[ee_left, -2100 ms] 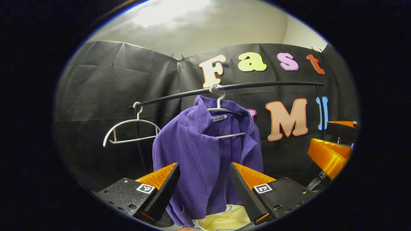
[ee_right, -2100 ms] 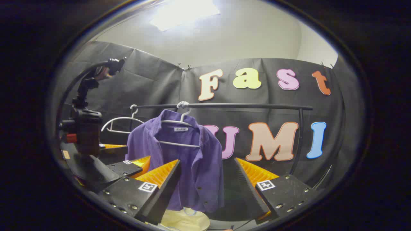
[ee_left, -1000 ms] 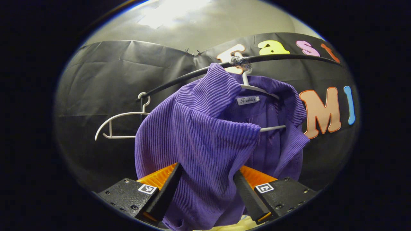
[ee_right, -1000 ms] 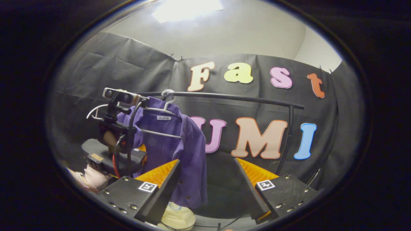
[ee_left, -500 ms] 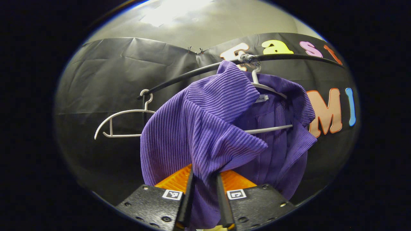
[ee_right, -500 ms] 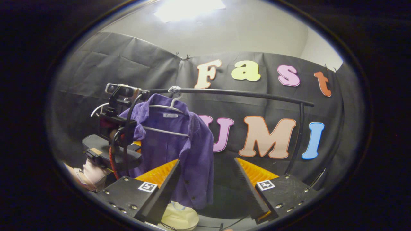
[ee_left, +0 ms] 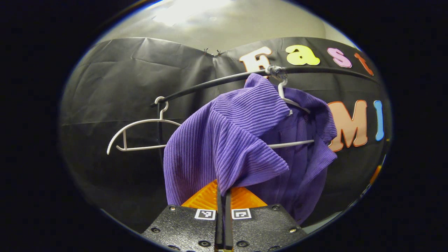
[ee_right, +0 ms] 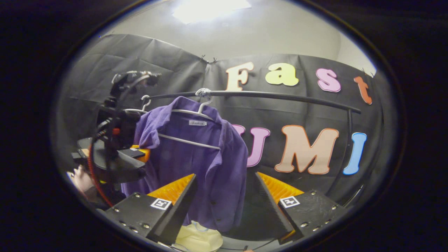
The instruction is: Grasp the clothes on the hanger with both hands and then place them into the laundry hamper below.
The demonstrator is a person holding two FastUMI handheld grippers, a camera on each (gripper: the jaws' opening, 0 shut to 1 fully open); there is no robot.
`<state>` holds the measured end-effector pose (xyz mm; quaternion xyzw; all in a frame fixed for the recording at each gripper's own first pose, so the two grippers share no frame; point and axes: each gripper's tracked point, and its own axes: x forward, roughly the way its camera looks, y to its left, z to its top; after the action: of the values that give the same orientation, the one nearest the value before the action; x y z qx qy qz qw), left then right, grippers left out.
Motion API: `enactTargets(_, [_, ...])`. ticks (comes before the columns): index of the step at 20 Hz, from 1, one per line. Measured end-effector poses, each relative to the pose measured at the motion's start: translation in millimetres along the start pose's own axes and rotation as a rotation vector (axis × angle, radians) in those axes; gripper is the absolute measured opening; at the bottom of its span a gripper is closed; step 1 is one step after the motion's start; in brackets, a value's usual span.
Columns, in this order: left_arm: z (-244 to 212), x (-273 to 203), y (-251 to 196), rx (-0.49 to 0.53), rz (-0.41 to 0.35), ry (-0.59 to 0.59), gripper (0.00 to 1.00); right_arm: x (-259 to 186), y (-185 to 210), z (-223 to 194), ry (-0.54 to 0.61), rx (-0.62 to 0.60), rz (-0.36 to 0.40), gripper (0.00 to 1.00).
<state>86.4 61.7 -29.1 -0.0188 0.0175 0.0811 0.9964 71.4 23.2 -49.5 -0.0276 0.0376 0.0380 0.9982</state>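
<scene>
A purple ribbed shirt hangs on a white hanger from a black rail. My left gripper is shut on a fold of the shirt's left shoulder fabric, which bunches out above the two closed fingers. In the right gripper view the shirt hangs open-fronted, and the left gripper sits at its left shoulder. My right gripper is open in front of the shirt's lower right half, apart from it. A pale yellow rounded thing lies below the shirt's hem.
An empty white hanger hangs further left on the rail. The rail's upright post stands at the right. A hand holds the left gripper, with a red cable beside it. Black cloth closes off the back.
My left gripper's fingers have closed from wide open onto the shirt's shoulder fabric. The right gripper stayed open and drew a little closer to the shirt.
</scene>
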Motion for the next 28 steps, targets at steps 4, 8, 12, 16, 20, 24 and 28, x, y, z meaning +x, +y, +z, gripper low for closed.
enactTargets(4, [10,-12,0,-0.001,-0.057,0.005,0.02,30,18,-8,0.007,0.032,0.02,0.94])
enactTargets(8, [19,-19,2,-0.011,-0.112,0.011,0.02,63,31,-15,0.016,0.057,0.006,0.97])
enactTargets(12, [30,-24,10,-0.007,-0.161,-0.003,0.02,94,39,-21,0.023,0.053,-0.031,0.94])
enactTargets(16, [39,-22,21,0.001,-0.203,-0.013,0.02,119,35,-27,0.019,0.059,-0.109,0.95])
enactTargets(20, [44,-21,27,0.007,-0.236,-0.016,0.02,136,24,-32,0.017,0.073,-0.176,0.96])
enactTargets(24, [49,-19,35,0.003,-0.236,-0.001,0.02,149,10,-37,0.032,0.105,-0.223,0.99])
enactTargets(28, [59,-17,42,0.001,-0.208,-0.007,0.02,163,13,-51,0.076,0.158,-0.21,0.9])
